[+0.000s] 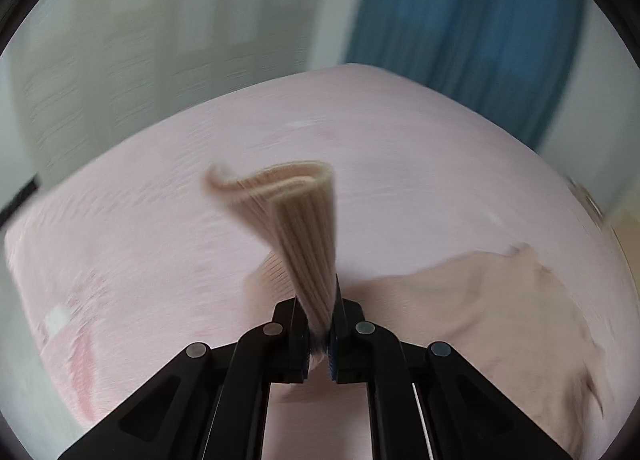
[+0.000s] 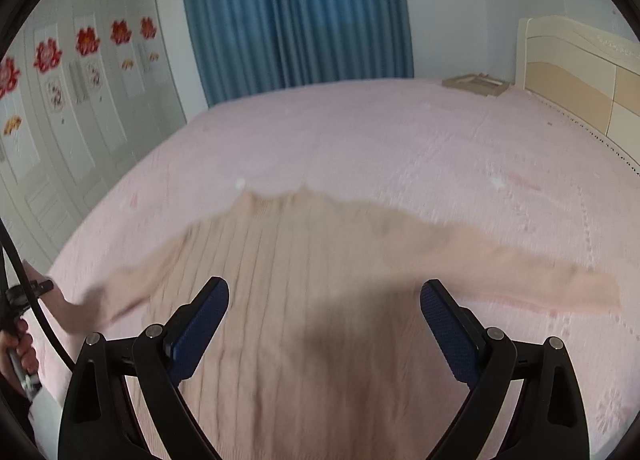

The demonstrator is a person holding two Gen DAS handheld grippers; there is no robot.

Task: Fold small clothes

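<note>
A beige ribbed sweater (image 2: 304, 284) lies flat on the pink bed, collar at the far side and both sleeves spread out. My right gripper (image 2: 324, 324) is open and empty, hovering just above the sweater's body. My left gripper (image 1: 318, 324) is shut on the cuff end of the sweater's left sleeve (image 1: 296, 220) and holds it lifted off the bed; the sleeve sticks up and curls forward, blurred. The sweater's body also shows in the left wrist view (image 1: 500, 320) at the right. The lifted sleeve (image 2: 116, 292) shows at the left of the right wrist view.
The pink bedspread (image 2: 360, 140) covers the whole bed. A cream headboard (image 2: 580, 80) stands at the right, a small flat box (image 2: 476, 84) near it. A blue curtain (image 2: 296, 12) and white wardrobe doors with red flower stickers (image 2: 88, 44) stand beyond the bed.
</note>
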